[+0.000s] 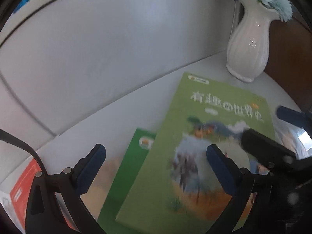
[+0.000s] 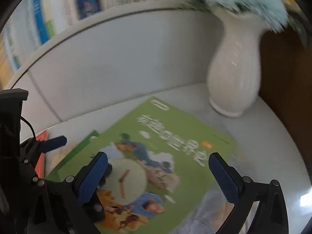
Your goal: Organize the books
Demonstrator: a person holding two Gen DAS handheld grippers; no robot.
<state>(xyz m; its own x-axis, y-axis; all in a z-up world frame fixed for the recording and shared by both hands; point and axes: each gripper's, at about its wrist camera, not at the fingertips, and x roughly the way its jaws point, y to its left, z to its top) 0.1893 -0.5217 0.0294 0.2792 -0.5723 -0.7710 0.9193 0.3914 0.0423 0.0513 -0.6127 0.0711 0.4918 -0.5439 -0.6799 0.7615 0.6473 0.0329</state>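
A light green book (image 1: 195,128) (image 2: 165,152) with a picture cover lies flat on the white shelf surface (image 1: 101,128), askew over a darker green book (image 1: 132,167) (image 2: 83,142). At the left edge lies a red book (image 1: 23,185) (image 2: 42,156). My left gripper (image 1: 158,165) is open, its blue pads spread over the stack's near left part. My right gripper (image 2: 159,175) is open too, over the top book's near half, and shows in the left wrist view (image 1: 262,122). One left finger (image 2: 52,142) shows at the left of the right wrist view. Neither grips anything.
A white ribbed vase (image 1: 249,44) (image 2: 234,74) with pale blue flowers stands at the back right, close to the top book's far corner. A brown side wall (image 2: 282,78) rises behind it. A white back panel (image 1: 117,48) closes the shelf. Upright books (image 2: 58,9) fill the shelf above.
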